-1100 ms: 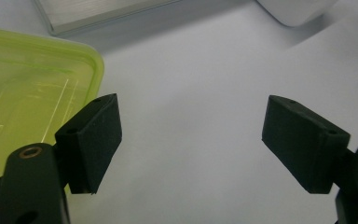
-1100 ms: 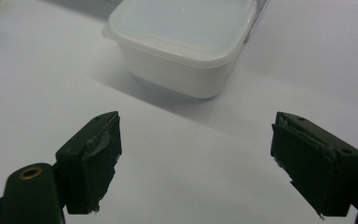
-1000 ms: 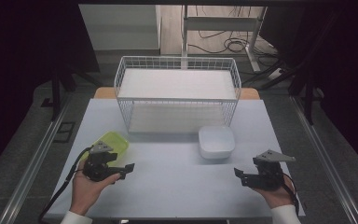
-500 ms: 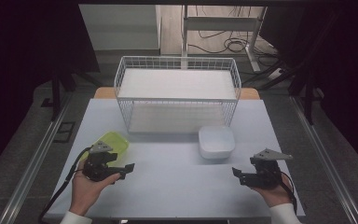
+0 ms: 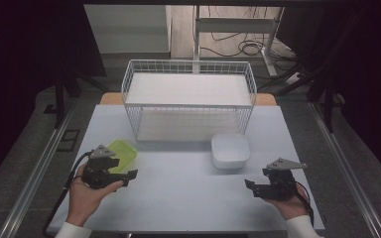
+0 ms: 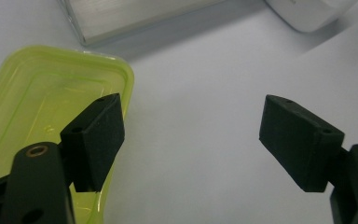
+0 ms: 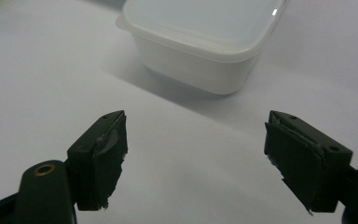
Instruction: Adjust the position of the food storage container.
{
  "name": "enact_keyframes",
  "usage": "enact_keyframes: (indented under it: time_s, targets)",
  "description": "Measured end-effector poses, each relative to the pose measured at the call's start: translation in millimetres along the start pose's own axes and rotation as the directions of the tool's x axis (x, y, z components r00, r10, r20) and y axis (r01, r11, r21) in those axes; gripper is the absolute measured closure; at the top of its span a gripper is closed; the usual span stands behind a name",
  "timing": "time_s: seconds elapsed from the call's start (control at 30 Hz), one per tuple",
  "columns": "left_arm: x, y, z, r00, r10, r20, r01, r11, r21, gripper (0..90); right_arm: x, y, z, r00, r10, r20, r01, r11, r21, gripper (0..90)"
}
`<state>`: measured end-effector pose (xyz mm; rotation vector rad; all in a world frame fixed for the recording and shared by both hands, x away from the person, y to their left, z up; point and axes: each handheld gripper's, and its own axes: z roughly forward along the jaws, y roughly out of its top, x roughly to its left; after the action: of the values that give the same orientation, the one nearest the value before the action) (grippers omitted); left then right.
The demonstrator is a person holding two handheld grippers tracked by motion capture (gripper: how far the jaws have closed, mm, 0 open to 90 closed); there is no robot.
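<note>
Left gripper (image 5: 113, 174), jaws wide and empty, sits just beside the green lid (image 5: 121, 151), which lies at its 12 o'clock, long axis running 1-to-7. Right gripper (image 5: 266, 186) (also wide, empty) has the white container (image 5: 230, 150) at 11 o'clock, farther off.

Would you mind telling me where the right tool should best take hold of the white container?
Probably by the flared rim of the white container at its near corner, coming in from the right tool's side: the open jaws already face it, and the rim overhangs the tapered walls.

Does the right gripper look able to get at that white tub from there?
Probably yes: the right gripper is open and faces the white tub, with bare table between them.
</note>
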<state>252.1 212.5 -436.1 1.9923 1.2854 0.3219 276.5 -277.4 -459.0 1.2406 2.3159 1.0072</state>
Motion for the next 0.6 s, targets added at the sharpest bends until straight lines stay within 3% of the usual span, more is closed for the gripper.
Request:
enact_keyframes:
  time_s: [0.1,0.2,0.37,0.53,0.6]
  targets:
    - [2.7,6.4,-2.4,1.0000,0.001,0.005,-0.001,1.0000,-0.002,21.8,1.0,0.3,-1.1,1.0000,-0.001,0.000,0.001,1.000,-0.003,21.1]
    - [12.1,21.7,-6.3,1.0000,0.000,-0.001,0.000,1.0000,0.001,23.6,0.3,1.5,-3.0,1.0000,0.006,0.003,-0.006,1.000,-0.009,21.6]
    - [25.0,34.1,-5.4,0.9999,-0.002,-0.010,0.002,0.9999,0.010,25.9,0.6,-0.1,-2.5,1.0000,0.005,0.006,-0.005,1.000,-0.001,21.8]
    - [51.2,48.7,2.6,0.9985,-0.051,-0.019,0.052,0.9981,0.034,30.1,-2.4,-5.3,-7.7,0.9996,0.019,0.022,-0.019,1.000,0.000,21.8]
    - [55.8,50.6,4.6,0.9980,-0.059,-0.022,0.060,0.9973,0.042,30.8,-3.3,-6.1,-8.8,0.9994,0.022,0.027,-0.022,1.000,-0.002,21.8]
